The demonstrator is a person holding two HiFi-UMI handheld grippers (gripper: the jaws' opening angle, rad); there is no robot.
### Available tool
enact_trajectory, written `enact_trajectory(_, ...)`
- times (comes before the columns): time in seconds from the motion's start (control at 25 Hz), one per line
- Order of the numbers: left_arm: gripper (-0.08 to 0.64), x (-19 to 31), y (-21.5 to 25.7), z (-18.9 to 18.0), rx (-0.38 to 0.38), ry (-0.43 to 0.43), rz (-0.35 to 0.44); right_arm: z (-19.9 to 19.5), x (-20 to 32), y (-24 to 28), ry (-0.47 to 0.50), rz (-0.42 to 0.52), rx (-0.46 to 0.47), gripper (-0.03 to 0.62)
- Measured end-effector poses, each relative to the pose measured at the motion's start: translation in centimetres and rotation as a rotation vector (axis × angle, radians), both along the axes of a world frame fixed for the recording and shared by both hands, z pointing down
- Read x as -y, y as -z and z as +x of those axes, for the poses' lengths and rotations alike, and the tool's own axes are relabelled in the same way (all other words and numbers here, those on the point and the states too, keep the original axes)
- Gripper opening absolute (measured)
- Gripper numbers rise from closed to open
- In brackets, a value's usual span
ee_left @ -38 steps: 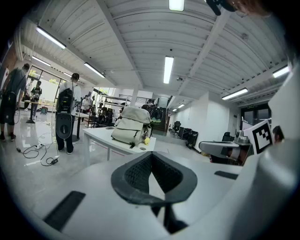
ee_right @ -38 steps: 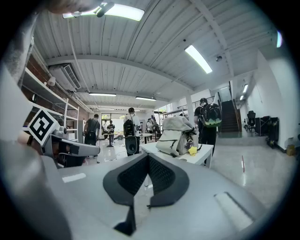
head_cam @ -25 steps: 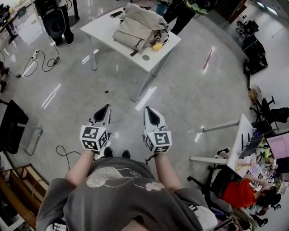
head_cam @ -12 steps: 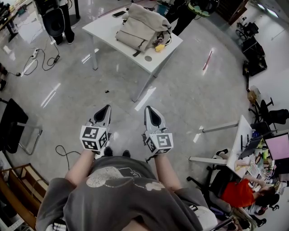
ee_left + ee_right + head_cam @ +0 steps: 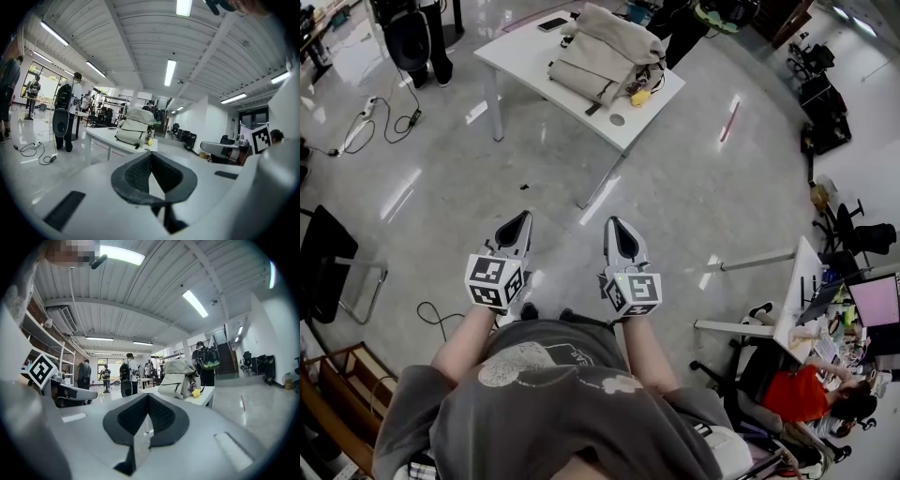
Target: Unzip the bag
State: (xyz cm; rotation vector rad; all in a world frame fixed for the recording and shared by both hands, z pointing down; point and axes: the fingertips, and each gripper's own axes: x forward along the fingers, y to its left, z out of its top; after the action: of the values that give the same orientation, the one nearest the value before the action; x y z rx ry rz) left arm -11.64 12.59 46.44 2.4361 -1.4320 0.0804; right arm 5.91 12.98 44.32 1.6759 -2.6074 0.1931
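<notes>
Evidently approach stage: beige fabric backpack (image 5: pixel 605 58) lies slumped on white rectangular bench (image 5: pixel 525 56), well apart from L tongs (image 5: pixel 517 225) & R tongs (image 5: pixel 619 231); both clenched, empty, carried level side by side, zip being out of reach.

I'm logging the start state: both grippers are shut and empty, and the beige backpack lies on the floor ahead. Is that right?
Not quite: the backpack sits on the white table, not on the floor, as the head view shows. The left gripper and the right gripper are indeed shut and empty.
</notes>
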Motion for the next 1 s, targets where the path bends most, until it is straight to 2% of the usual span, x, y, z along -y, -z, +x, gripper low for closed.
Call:
enact_trajectory(0.24, 0.006, 0.8, -1.2, -2.6, 0.022, 0.004, -0.005, -2.0, 0.5, -1.4, -0.013, -0.023, -0.042, 0.000)
enact_trajectory(0.52, 0.006, 3.7, -0.7, -2.1, 0.007, -0.005, 0.020, -2.1, 3.5, -1.8, -0.025, -0.024, -0.044, 0.000)
enact_trajectory(0.84, 0.006, 9.2, -2.6, -1.3, 0.015, 0.050, -0.022, -0.1, 11.3, -2.2, 0.002, -0.008, -0.002, 0.000)
enact_trajectory(1.0, 0.006, 13.5, -2.6, 0.5, 0.019, 0.057, -0.014, 1.4, 16.5, -2.4, 0.016, -0.008, 0.012, 0.000)
